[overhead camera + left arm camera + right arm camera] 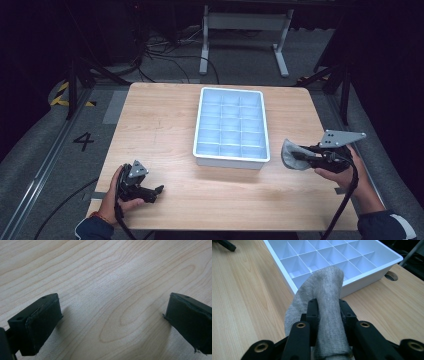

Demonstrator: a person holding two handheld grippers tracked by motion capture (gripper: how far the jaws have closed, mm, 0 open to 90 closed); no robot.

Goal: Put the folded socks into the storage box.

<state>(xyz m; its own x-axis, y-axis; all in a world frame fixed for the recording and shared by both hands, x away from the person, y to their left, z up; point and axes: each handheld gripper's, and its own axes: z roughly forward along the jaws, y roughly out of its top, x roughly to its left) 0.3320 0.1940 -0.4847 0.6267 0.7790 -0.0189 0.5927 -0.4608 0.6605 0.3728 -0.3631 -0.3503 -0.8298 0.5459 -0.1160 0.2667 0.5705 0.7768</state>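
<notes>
I see the grey sock pinched between the jaws of my right tool, its free end drooping forward over the near corner of the white divided tray. In the high view the sock sits at the right of the frame, just beside the tray's lower right corner, raised off the desk — held out sideways by the right tool. The tray lies in the middle of the frame, its compartments bare where I can see them. My left tool is at the lower left, well apart from the sock, low over the wood. In its own view the jaws are spread wide with nothing but wood grain between them — the left tool grips nothing.
</notes>
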